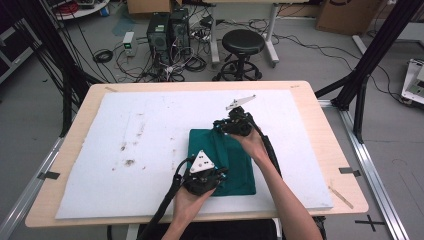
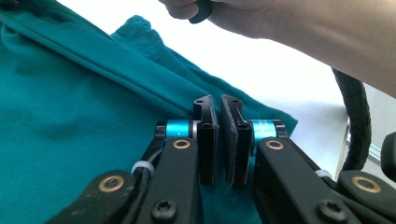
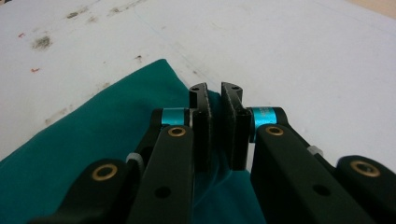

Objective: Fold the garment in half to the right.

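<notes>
A teal cloth (image 1: 231,161) lies folded on the white mat (image 1: 150,125), right of the middle. My left gripper (image 1: 220,174) is at the cloth's near left corner, and its jaws stand closed on the fabric. In the left gripper view the left gripper (image 2: 218,100) pinches a fold of the cloth (image 2: 70,116). My right gripper (image 1: 221,128) is at the cloth's far edge. In the right gripper view the right gripper (image 3: 215,88) is shut, with the cloth (image 3: 93,135) drawn up between the pads.
The mat covers most of the wooden table (image 1: 340,150) and carries brown stains (image 1: 128,161) at its left centre. The other hand (image 2: 280,28) and a black cable (image 2: 357,121) show close by in the left gripper view. A stool (image 1: 243,42) and computer cases (image 1: 167,30) stand beyond the table.
</notes>
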